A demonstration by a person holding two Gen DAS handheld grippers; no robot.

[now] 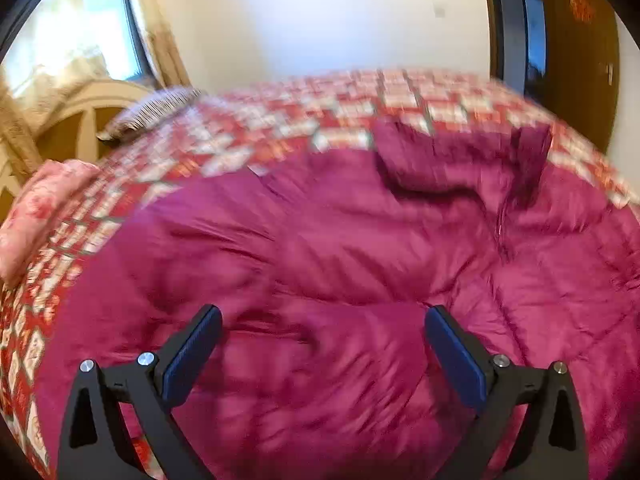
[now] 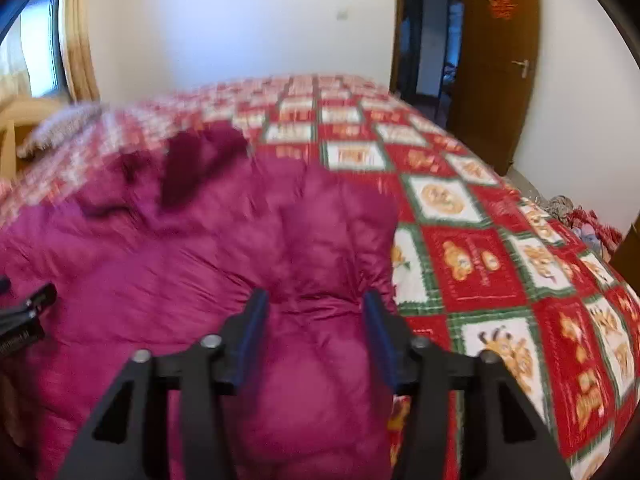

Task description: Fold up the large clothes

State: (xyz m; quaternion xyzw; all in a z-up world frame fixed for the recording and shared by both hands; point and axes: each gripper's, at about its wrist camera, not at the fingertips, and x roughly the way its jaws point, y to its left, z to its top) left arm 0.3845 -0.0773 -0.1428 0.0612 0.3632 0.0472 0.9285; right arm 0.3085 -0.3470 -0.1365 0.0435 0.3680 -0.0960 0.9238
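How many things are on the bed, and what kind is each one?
Puffy magenta coat: 1
Pillows at the head of the bed, one striped, one pink flowery: 2
Grippers above the coat, left and right, both open: 2
Total: 5, all on or over the red checked bedspread.

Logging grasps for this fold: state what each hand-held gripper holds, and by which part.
Nothing is held. The left hand-held gripper and right hand-held gripper are both open above the magenta padded jacket on the bed.
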